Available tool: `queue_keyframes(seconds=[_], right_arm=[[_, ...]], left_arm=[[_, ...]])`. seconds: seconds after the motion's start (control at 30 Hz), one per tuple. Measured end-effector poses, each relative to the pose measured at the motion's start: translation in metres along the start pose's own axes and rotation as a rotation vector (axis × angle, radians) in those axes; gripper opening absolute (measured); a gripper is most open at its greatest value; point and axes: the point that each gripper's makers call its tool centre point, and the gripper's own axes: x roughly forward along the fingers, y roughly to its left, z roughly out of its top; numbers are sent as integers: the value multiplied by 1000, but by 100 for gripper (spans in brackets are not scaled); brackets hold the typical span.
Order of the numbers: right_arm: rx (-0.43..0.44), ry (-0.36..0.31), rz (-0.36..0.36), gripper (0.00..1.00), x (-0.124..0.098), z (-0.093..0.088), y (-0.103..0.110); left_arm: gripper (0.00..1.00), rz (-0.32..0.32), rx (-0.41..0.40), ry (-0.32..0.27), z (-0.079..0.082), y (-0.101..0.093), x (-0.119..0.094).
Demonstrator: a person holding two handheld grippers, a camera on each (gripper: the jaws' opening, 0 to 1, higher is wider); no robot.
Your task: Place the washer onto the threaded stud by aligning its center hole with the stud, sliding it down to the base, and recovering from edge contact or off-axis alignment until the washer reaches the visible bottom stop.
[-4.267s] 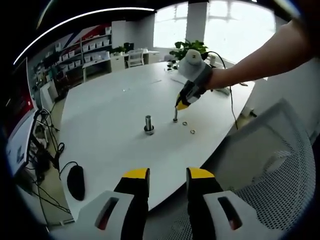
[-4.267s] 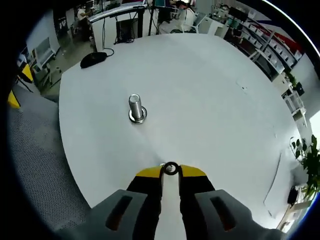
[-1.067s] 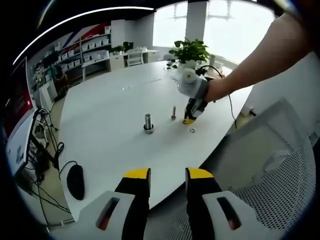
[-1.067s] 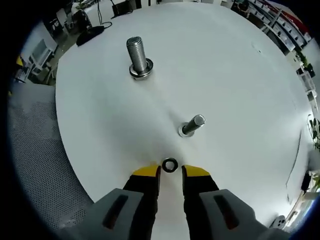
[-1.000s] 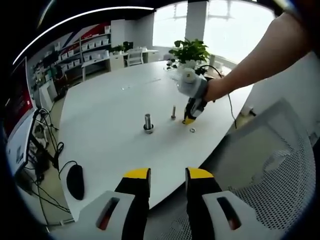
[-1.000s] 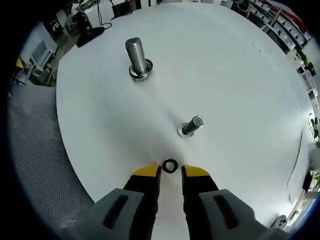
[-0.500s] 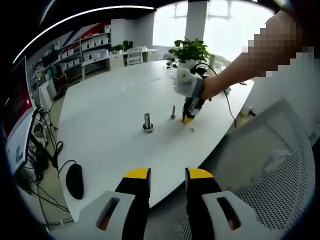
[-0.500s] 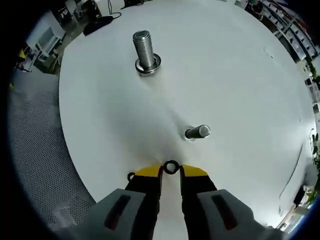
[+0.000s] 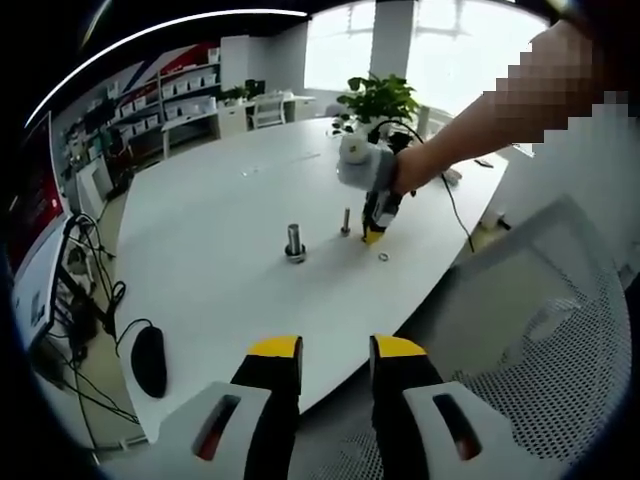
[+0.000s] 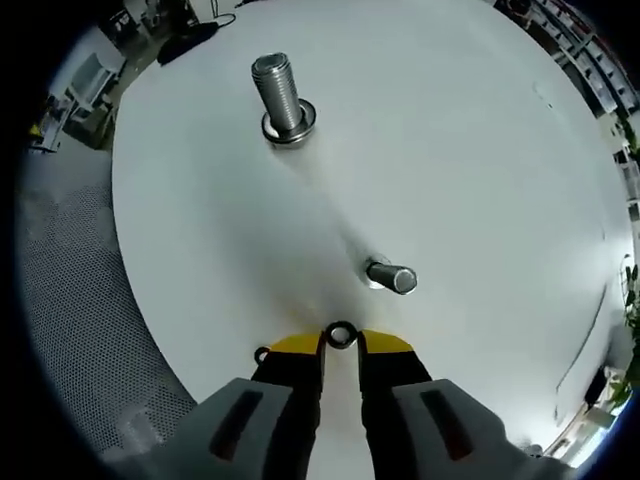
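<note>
In the right gripper view my right gripper [image 10: 341, 346] is shut on a small dark washer [image 10: 350, 333], held edge-up between the yellow tips above the white table [image 10: 460, 150]. Just beyond it stands a thin threaded stud [image 10: 391, 276], its top leaning toward the camera. A thick stud [image 10: 281, 96] with a washer at its base [image 10: 291, 129] stands farther off. In the left gripper view my left gripper [image 9: 336, 350] hangs open off the table's edge, holding nothing. There, a person's arm holds the right gripper [image 9: 374, 218] next to the thin stud [image 9: 346, 222].
A loose washer [image 10: 262, 353] lies left of the right jaws, also seen as a loose washer [image 9: 384, 257]. A black mouse [image 9: 150, 362] sits near the table edge. A mesh chair [image 9: 540, 330] stands on the right; a potted plant [image 9: 378, 100] is at the far side.
The right jaws have closed on the washer and lifted it nearer the thin stud. The left gripper has stayed put, open.
</note>
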Motion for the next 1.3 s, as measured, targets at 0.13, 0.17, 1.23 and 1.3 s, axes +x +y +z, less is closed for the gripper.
queue_keyframes(seconds=[0.13,0.17,1.23,1.3], right_arm=[[25,-37,-19,15,-3,-1,5],[35,-52,-23,14,-4,-1,5],[29,-207,-98,14,-52,22,-12],[8,-214,-112,14,-59,25,-15]], left_arm=[[25,0,0,2,0,0,0],[25,0,0,3,0,0,0],[24,28,18,-8,0,4,-5],[24,30,23,-6,0,4,-6]])
